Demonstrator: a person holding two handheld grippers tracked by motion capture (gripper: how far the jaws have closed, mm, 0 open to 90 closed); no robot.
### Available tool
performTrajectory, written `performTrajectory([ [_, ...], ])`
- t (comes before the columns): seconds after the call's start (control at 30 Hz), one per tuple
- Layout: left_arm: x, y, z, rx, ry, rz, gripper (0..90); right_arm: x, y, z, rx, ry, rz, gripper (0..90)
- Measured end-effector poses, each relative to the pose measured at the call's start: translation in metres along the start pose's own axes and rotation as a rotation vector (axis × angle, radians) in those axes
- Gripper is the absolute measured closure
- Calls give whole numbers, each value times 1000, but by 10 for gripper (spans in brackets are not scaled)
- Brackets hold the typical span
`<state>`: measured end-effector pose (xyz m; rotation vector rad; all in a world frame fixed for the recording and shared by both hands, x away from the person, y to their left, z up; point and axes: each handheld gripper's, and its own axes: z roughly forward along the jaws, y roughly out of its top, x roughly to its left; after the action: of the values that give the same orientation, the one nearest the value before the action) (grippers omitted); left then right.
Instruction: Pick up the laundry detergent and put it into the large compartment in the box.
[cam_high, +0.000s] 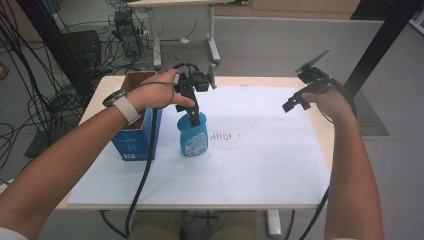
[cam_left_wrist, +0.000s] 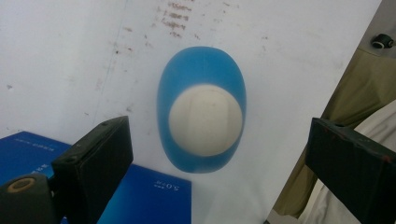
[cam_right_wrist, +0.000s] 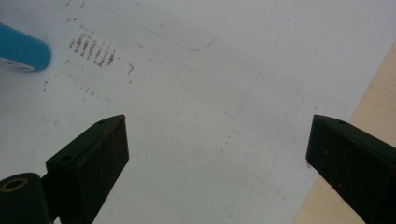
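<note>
Above blue bottle (cam_left_wrist: 201, 122), left tongs (cam_left_wrist: 219, 154) agape

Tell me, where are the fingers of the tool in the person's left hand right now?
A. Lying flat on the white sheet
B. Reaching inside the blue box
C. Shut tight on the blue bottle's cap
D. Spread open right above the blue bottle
D: in the left gripper view the fingers stand wide apart with the blue bottle and its white cap between them, untouched.
</note>
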<state>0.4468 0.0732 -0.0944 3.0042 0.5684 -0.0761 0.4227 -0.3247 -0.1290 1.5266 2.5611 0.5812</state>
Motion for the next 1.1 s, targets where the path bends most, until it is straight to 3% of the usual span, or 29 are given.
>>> performTrajectory([
  [1.1,1,-2,2,-12,-3,-6,83,-1,0,3,4,3,3,55],
])
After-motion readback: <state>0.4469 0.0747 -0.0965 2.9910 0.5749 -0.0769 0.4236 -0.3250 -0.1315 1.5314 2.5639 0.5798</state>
